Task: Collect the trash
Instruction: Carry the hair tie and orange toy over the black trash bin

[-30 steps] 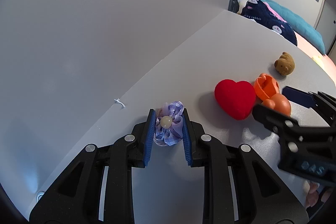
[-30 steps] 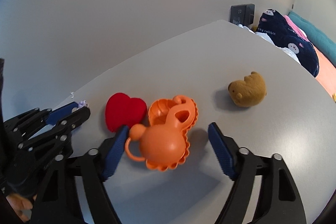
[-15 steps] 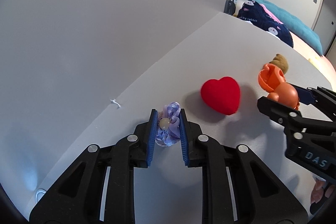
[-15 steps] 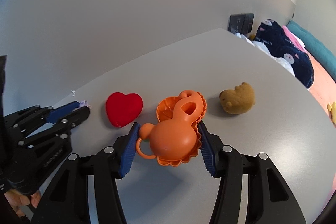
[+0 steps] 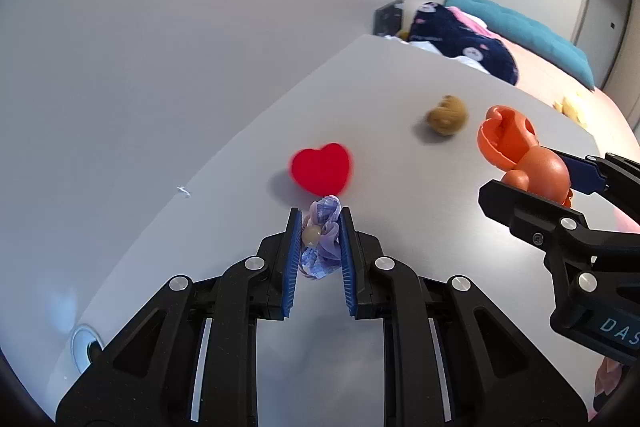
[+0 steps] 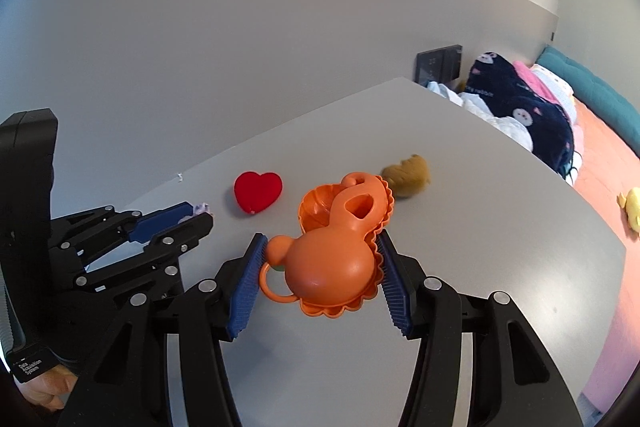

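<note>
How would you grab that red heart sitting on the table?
Judging by its pose, come from above and pinch the red heart across its two rounded lobes. It lies flat on the table, apart from the brown plush toy, so both sides look free.

Both views are bright with soft, even daylight and no harsh glare. The fisheye lens bends the wall and the surface (image 5: 400, 99) edge into curves, with black vignetting in the corners. The red heart (image 5: 321, 167) and brown toy (image 5: 447, 115) look smeared by motion blur. Soft shadows sit beneath both.
</note>
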### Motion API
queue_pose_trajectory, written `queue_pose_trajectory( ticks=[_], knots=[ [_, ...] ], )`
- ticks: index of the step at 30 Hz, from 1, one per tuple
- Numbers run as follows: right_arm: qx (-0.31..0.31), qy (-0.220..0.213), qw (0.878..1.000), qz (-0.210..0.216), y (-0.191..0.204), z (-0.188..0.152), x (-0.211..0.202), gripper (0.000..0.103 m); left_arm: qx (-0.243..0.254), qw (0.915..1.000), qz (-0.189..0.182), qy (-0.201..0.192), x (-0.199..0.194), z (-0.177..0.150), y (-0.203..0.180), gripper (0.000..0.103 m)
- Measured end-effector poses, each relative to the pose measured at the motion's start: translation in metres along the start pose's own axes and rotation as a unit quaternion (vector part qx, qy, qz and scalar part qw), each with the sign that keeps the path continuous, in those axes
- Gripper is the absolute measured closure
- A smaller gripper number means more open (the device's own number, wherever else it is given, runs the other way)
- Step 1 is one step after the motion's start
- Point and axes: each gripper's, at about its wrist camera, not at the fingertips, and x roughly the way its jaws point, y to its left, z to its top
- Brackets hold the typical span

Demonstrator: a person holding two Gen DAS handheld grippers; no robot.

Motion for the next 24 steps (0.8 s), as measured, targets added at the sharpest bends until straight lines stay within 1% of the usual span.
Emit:
queue_pose_trajectory(
  ticks=[8,14,24],
  knots=[
    [0.014,-0.017,1.0,-0.005,-0.023,-0.023,-0.044,0.047,0.029,0.9994,-0.017,-0.009,-0.024,-0.004,-0.046,0.085],
    [0.034,-0.029,0.999,-0.018,-0.051,-0.042,-0.074,0.047,0.05,0.9978,-0.042,-0.013,-0.037,-0.009,-0.086,0.085],
    [0.077,-0.042,0.995,-0.052,-0.107,-0.083,-0.12,0.047,0.109,0.9903,-0.085,-0.013,-0.052,-0.022,-0.17,0.085]
  ],
)
